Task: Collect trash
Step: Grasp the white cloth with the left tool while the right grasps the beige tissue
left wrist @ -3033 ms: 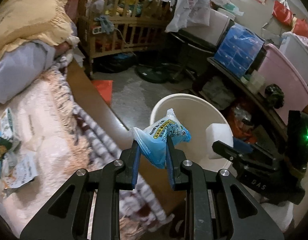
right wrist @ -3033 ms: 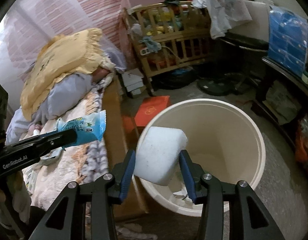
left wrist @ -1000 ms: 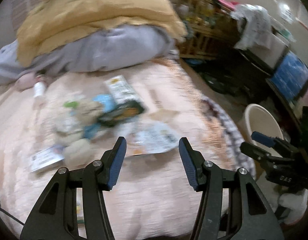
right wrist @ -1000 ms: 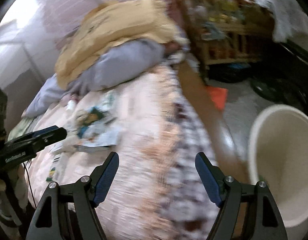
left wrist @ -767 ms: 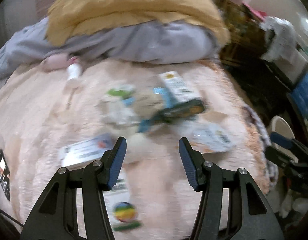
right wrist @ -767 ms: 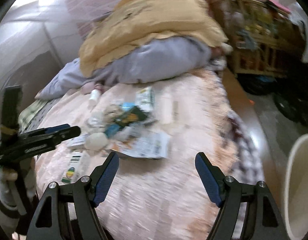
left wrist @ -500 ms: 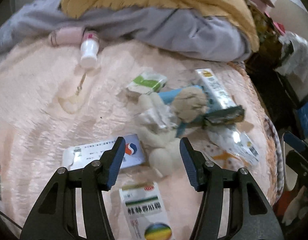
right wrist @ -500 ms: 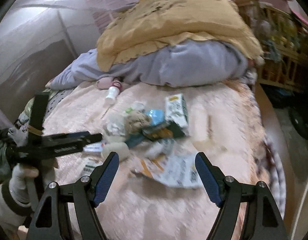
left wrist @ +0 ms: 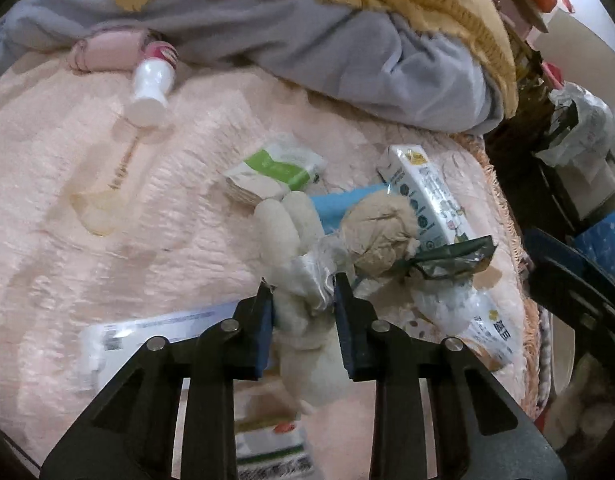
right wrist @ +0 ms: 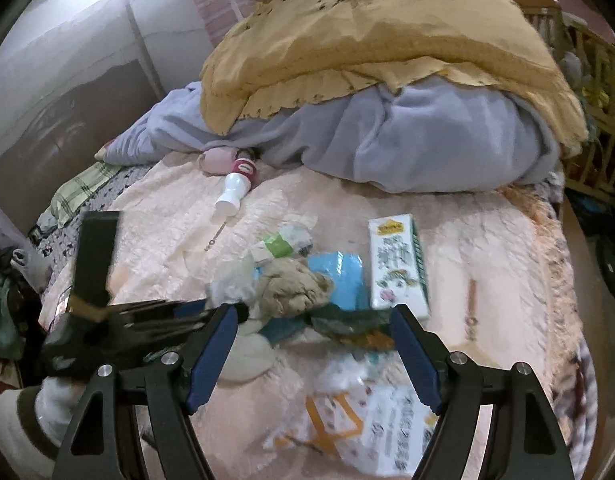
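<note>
Both grippers swung from bin back to bed. Left gripper (left wrist: 303,304) pinching cream wad (left wrist: 297,280) in trash pile; right gripper (right wrist: 313,344) spread, empty. Pick step; nxt lift wad, carry to bin.

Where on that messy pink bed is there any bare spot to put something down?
Bare pink blanket lies right of the white-and-green carton, toward the fringed edge, and left of the white bottle. The middle is crowded: wrappers, tan crumpled paper and both grippers.
</note>
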Demonstrator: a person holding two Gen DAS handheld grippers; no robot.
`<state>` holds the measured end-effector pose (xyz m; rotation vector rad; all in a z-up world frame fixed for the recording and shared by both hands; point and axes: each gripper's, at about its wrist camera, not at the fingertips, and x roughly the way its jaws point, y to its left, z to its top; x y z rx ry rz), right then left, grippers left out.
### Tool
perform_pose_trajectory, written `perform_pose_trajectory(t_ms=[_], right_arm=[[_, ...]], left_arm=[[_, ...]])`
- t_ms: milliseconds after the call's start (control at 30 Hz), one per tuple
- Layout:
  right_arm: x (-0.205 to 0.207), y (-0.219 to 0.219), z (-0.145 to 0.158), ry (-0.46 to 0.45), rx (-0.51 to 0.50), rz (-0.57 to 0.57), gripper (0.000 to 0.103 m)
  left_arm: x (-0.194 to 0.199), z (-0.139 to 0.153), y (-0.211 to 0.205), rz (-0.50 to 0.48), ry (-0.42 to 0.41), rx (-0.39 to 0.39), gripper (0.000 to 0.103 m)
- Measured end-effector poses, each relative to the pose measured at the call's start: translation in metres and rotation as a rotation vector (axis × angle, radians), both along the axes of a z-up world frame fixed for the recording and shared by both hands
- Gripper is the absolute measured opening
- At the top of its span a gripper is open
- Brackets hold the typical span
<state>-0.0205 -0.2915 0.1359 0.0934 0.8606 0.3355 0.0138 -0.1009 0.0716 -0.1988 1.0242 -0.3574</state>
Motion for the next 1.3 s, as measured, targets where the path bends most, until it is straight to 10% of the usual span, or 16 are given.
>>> perform_pose_trajectory(t_ms=[633,767,867,1200,1300], right_arm=[[0.077,0.079,-0.053,0.095,-0.089,0.102,0.071],[0.087,0.084,-0.073,0.153,-0.112,0.1,0.028],[0.076,0.078,-0.065,0.126,-0.082,0.108,0.019],[0.025,0.052,-0.014,0.023,-0.02,0.095,0.019],[0.031,0.062,-0.019,0.042,-0.029,0.093,0.052]], left_arm=[[-0.023,0.033,0.077,0.101,-0.043,-0.018,0.025],[-0.026,0.032,0.073,0.095,-0.044,-0.014,0.025],[-0.03,0.035,0.069,0.085,-0.051,-0.017,0.025],[-0.045,0.055,0.052,0.06,-0.085,-0.034,0.025],[-0.054,0.061,0.054,0.061,-0.114,-0.006,0.025]])
